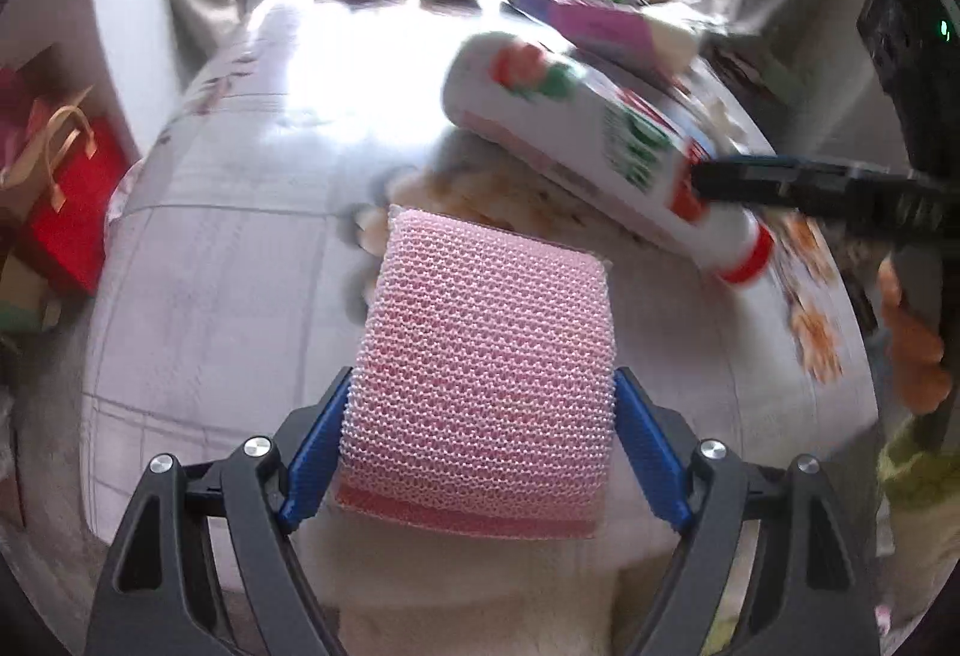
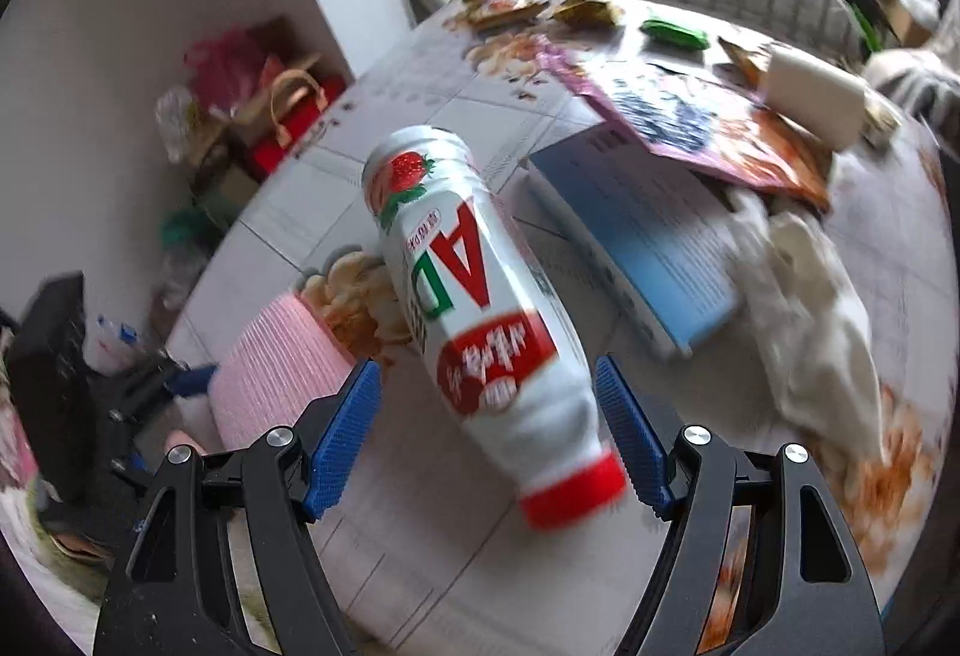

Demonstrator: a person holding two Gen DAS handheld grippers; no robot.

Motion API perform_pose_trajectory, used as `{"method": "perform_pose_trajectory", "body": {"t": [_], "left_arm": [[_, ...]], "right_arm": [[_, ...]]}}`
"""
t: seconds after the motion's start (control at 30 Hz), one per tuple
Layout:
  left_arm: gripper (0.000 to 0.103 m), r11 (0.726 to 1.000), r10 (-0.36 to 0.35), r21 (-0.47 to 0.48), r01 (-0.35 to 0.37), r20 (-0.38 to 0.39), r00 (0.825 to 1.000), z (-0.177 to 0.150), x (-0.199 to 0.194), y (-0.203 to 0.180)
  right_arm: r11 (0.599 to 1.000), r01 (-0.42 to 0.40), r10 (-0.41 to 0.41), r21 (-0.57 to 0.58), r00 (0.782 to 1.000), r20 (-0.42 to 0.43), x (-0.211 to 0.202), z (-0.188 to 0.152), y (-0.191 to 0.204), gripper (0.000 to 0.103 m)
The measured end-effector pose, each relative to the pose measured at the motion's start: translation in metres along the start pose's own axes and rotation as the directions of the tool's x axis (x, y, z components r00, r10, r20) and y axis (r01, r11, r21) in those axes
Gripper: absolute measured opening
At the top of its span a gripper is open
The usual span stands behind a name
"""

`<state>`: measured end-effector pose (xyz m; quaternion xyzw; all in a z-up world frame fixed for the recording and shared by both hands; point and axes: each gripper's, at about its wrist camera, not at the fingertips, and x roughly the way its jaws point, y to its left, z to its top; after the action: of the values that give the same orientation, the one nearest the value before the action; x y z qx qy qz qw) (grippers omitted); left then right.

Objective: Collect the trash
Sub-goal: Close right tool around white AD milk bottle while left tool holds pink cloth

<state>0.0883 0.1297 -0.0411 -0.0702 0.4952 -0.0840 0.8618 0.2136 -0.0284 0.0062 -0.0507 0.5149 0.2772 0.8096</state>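
Note:
A pink mesh sponge (image 1: 480, 368) fills the middle of the left wrist view, and my left gripper (image 1: 486, 416) is shut on it, blue pads pressed against both its sides. A white drink bottle (image 2: 480, 308) with a strawberry label and red cap (image 2: 570, 488) hangs tilted above the table, cap toward the camera. My right gripper (image 2: 489, 416) is shut on it near the neck. In the left wrist view the bottle (image 1: 576, 128) shows at upper right, with a right gripper finger (image 1: 810, 182) on it. The sponge (image 2: 276, 368) shows left of the bottle in the right wrist view.
The table (image 1: 240, 248) has a pale floral cloth. A blue box (image 2: 630, 236), a purple wrapper (image 2: 672, 116), crumpled white tissue (image 2: 810, 308), a green packet (image 2: 672, 29) and more wrappers (image 2: 504, 5) lie on it. Red gift bags (image 1: 72, 212) stand on the floor to the left.

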Motion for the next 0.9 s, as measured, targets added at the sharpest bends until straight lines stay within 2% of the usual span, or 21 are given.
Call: {"method": "perform_pose_trajectory", "body": {"t": [0.03,0.13,0.23,0.33,0.47,0.63,0.77,0.9], "left_arm": [[0.081,1.0,0.001,-0.008,-0.001,0.006,1.0,0.003,0.001,0.003],[0.081,1.0,0.0,-0.015,0.0,0.012,1.0,0.01,0.005,0.003],[0.081,1.0,-0.01,-0.007,0.01,0.01,1.0,0.012,0.007,0.001],[0.081,1.0,-0.026,-0.004,0.026,0.006,1.0,0.009,0.006,-0.003],[0.081,0.998,-0.059,-0.02,0.059,-0.006,0.998,0.002,0.003,-0.011],[0.083,0.996,-0.086,0.022,0.086,-0.027,0.996,-0.008,0.001,-0.032],[0.084,0.995,-0.089,0.048,0.091,-0.04,0.995,-0.01,0.002,-0.04],[0.092,0.996,-0.087,0.031,0.089,-0.048,0.995,-0.006,0.004,-0.04]], "right_arm": [[1.0,0.002,-0.002,-0.009,1.0,-0.015,0.007,0.004,0.001,0.07],[1.0,0.027,-0.028,-0.015,0.998,-0.05,0.019,0.006,-0.003,0.061],[1.0,0.007,-0.007,0.005,0.998,-0.057,0.016,-0.002,-0.003,0.06],[0.999,0.028,-0.026,0.035,0.998,-0.06,0.007,-0.016,-0.006,0.059],[0.991,0.055,-0.05,0.12,0.997,-0.051,-0.015,-0.054,-0.013,0.059],[0.96,0.055,-0.048,0.273,0.998,-0.034,-0.043,-0.1,-0.02,0.059],[0.93,0.047,-0.04,0.365,0.999,-0.026,-0.054,-0.118,-0.021,0.059],[0.924,0.038,-0.029,0.381,0.999,-0.029,-0.055,-0.116,-0.021,0.061]]}}
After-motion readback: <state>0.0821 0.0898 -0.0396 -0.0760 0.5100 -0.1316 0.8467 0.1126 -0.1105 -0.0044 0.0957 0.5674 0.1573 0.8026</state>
